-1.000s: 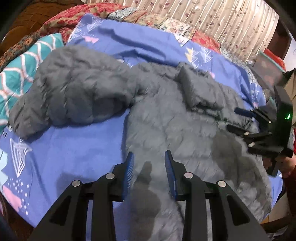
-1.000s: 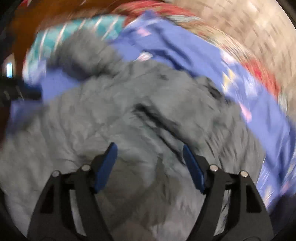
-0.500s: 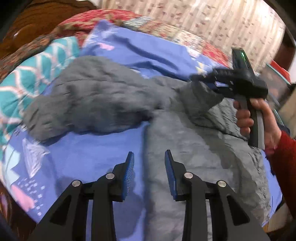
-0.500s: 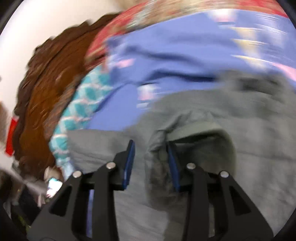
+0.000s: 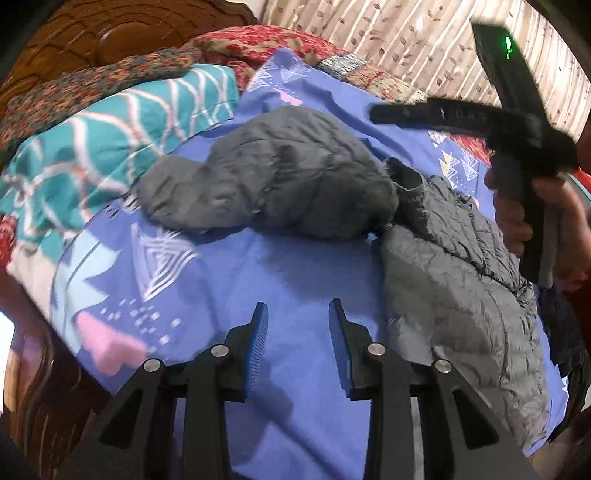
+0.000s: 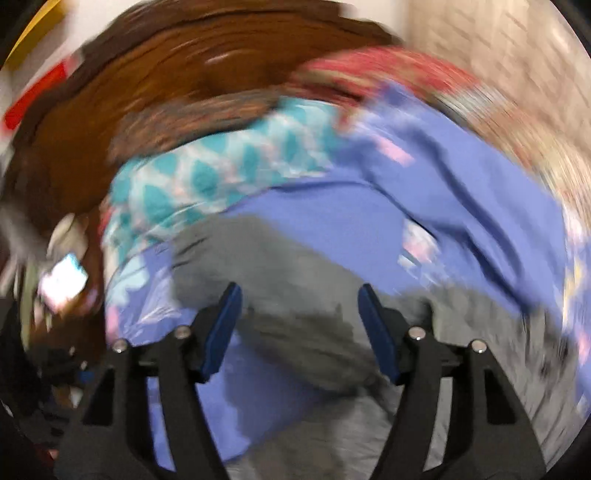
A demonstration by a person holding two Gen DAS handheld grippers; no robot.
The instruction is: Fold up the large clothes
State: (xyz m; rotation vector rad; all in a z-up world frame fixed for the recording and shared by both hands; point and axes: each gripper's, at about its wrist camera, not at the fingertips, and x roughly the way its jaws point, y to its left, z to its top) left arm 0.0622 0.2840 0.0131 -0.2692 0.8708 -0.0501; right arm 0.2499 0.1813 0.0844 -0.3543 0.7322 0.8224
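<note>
Far left in the left wrist view sits a teal patterned pillow (image 5: 110, 140), propped against a dark carved wooden headboard (image 5: 122, 33), with a red floral quilt (image 5: 258, 46) bunched behind it. The blue bedsheet (image 5: 229, 266), printed with white triangles and pink shapes, spreads across the middle of the bed.

On that sheet lies the grey puffer jacket (image 5: 454, 280). One sleeve (image 5: 266, 184) stretches out to the left toward the pillow, flat on the sheet, while the quilted body runs down the right side of the bed.

Down at the bottom edge, the left gripper (image 5: 298, 332) hovers over bare blue sheet just beside the jacket's body. Its blue pads stand apart with nothing between them, so it is released and touching no fabric.

Over to the right, the right gripper (image 5: 373, 114) is up in the air above the jacket, its fingers pointing left, gripped by the person's hand (image 5: 517, 218) around the handle. A green light glows on its top.

The right wrist view is heavily blurred. There the right gripper (image 6: 298, 310) has its jaws opening, pads apart, and the grey sleeve (image 6: 280, 280) lies on the sheet below them, not pinched. So it is released too, and the jacket rests wholly on the bed.
</note>
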